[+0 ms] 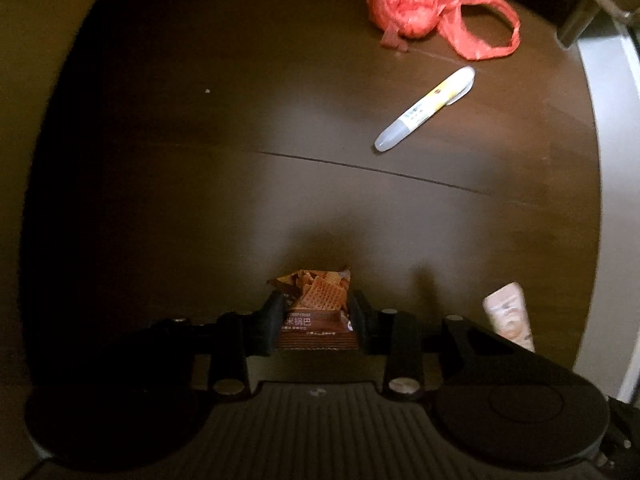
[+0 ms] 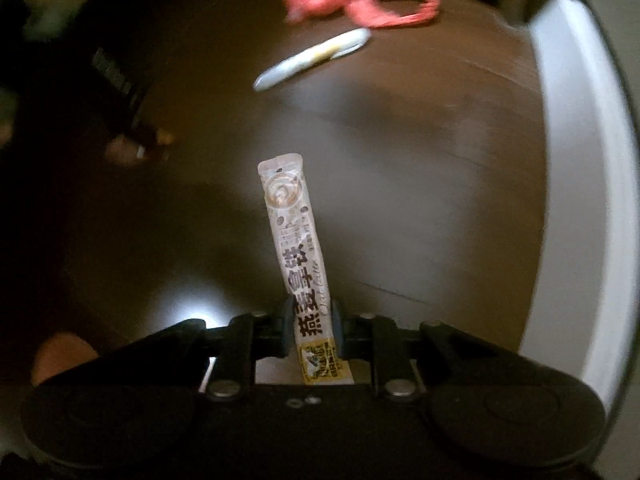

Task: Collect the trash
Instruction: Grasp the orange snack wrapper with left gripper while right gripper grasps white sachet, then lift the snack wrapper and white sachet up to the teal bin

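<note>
1. Dark brown wood makes up the table (image 1: 200, 184), and everything here is placed by reference to the white pen (image 1: 425, 109) lying on it.
2. Two bits of litter are already off the table: a brown snack wrapper (image 1: 316, 312) and a long pale drink sachet (image 2: 298, 248), each clamped in its own tongs and hanging in the air on the near side of the pen, well apart from it.
3. A crumpled red plastic bag (image 1: 436, 8) is left on the table just beyond the pen's far end; it looks like the remaining piece to gather, or perhaps the sack for the rest.
4. No bin shows in either view, so the two held pieces have yet to be dropped anywhere; the job seems roughly midway.
5. The left gripper (image 1: 316, 316) stands narrow, its pads pressing both side edges of the snack wrapper, whose upper half sticks out past the fingertips.
6. The right gripper (image 2: 312, 316) is narrower still, pinching the sachet near its yellow-labelled lower end, so most of the strip stands free and leans slightly.
7. In the left view the sachet's end shows beside that tool, nearer than the pen.
</note>
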`<state>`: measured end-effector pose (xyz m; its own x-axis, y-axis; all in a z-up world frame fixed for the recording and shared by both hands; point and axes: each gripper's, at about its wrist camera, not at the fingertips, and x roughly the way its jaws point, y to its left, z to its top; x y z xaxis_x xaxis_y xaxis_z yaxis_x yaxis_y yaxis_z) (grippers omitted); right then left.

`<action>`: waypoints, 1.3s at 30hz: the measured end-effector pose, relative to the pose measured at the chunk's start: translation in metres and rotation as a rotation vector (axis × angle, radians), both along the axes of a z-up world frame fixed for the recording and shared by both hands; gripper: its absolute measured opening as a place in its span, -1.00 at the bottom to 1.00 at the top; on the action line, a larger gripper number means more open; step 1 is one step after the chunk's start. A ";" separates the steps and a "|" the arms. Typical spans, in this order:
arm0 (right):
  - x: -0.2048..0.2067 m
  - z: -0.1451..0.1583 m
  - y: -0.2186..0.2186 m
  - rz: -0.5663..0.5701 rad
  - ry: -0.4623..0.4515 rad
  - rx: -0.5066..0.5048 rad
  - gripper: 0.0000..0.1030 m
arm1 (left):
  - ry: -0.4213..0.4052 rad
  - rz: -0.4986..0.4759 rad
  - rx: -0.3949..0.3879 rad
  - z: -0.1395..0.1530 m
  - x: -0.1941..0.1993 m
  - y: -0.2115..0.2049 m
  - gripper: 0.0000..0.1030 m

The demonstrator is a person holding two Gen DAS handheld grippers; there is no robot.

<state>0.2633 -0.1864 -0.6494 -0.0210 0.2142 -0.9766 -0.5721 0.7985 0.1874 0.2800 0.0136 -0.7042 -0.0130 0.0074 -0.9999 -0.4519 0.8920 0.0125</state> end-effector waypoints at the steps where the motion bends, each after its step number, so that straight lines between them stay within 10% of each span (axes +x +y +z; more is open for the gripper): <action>1: 0.003 0.013 -0.003 -0.035 0.004 0.008 -0.64 | -0.001 0.006 -0.003 0.008 -0.002 -0.002 -0.35; 8: 0.025 0.121 -0.004 -0.182 0.000 0.067 -0.64 | -0.034 0.066 -0.040 0.109 -0.012 0.009 -0.35; 26: 0.119 0.459 0.034 -0.277 -0.172 0.220 -0.64 | -0.343 0.003 -0.056 0.475 0.015 0.035 -0.35; 39: 0.185 0.613 0.081 -0.283 -0.364 0.305 -0.64 | -0.564 -0.128 0.019 0.638 0.074 0.049 -0.35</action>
